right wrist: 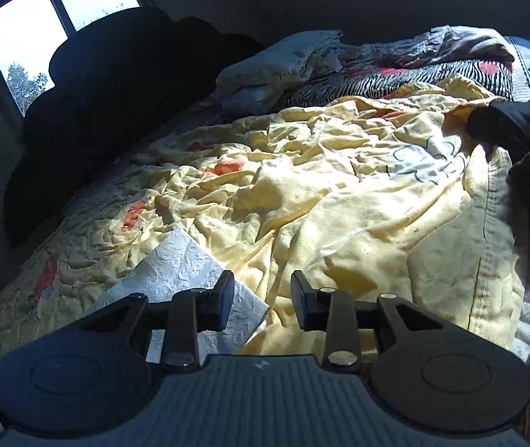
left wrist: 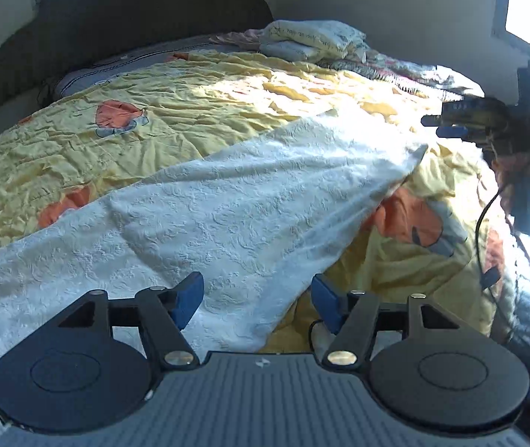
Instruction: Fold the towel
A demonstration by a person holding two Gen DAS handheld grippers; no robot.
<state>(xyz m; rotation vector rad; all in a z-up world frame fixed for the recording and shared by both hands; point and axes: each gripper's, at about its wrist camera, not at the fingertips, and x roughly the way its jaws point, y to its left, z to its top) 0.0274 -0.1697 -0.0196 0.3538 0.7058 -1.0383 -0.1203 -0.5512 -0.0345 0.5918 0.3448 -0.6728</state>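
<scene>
A white textured towel (left wrist: 227,201) lies spread on the yellow quilt (left wrist: 175,111), running from lower left up to a corner at right. My left gripper (left wrist: 258,298) is open just above the towel's near edge, its left blue pad (left wrist: 190,296) over the cloth and nothing between the fingers. In the left wrist view my right gripper (left wrist: 441,126) hovers just beyond the towel's far corner. In the right wrist view that gripper (right wrist: 263,298) is open and holds nothing. The towel's corner (right wrist: 186,272) lies under its left finger on the quilt (right wrist: 339,205).
Folded pillows and bedding (left wrist: 309,39) are piled at the head of the bed, in front of a dark headboard (left wrist: 134,18). A striped blanket (right wrist: 395,82) lies crumpled at the back. A person's hand and a cable (left wrist: 488,201) show at the right. Windows (right wrist: 41,18) let in strong sunlight.
</scene>
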